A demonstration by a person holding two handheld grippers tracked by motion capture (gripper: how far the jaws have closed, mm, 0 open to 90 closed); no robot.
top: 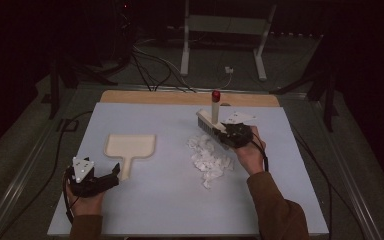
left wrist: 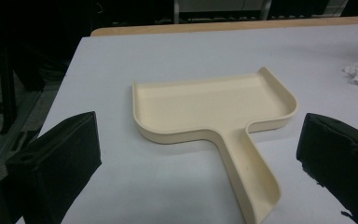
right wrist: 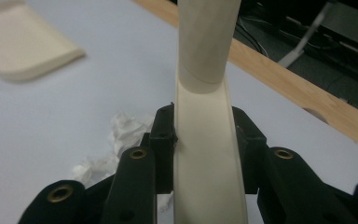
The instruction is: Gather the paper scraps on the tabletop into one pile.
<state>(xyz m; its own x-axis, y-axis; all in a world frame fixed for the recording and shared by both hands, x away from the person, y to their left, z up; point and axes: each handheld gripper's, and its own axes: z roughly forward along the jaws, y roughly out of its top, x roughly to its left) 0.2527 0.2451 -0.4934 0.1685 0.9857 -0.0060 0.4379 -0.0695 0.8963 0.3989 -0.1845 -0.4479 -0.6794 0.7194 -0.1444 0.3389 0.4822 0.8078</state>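
Observation:
A cream dustpan (top: 130, 146) lies flat on the left half of the pale table (top: 170, 200), its handle pointing toward me. My left gripper (top: 114, 174) rests by the end of that handle. In the left gripper view the dustpan (left wrist: 214, 105) lies ahead and my left gripper (left wrist: 200, 142) stands open, the handle running between its black fingers (left wrist: 60, 154) without touching them. My right gripper (top: 230, 134) is shut on a cream brush (top: 214, 112) with a red-tipped handle, just behind a pile of white paper scraps (top: 209, 157). In the right gripper view the brush (right wrist: 207, 42) is clamped between the pads.
A wooden strip (top: 190, 97) runs along the table's far edge, also seen as a wooden strip (right wrist: 284, 79) in the right gripper view. Cables and a white stand (top: 225, 30) sit on the floor beyond. Dark stands flank the table.

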